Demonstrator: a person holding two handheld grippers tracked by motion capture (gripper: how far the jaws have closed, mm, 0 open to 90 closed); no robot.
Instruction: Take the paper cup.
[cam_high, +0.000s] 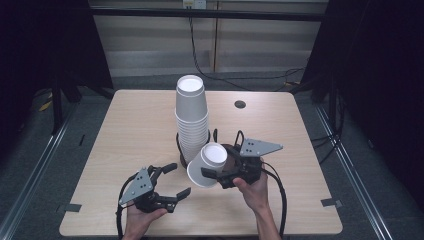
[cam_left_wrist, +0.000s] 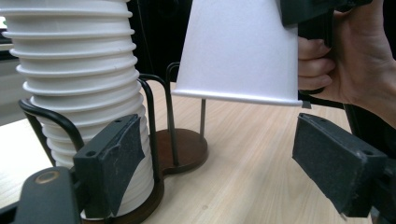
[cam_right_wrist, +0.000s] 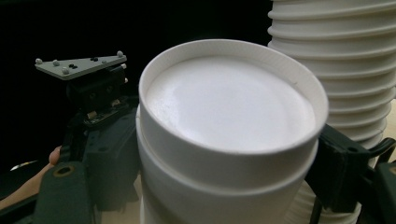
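Upturned cup (cam_high: 207, 165), perhaps two nested, within right gripper (cam_high: 218, 176).

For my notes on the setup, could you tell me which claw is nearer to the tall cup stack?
Right. The right claw holds a cup just beside the stack; the left claw sits farther off.

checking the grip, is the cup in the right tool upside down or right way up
Upside down and tilted: the cup in the right tool shows its recessed base uppermost, and in the left gripper view its wide rim points down at the table.
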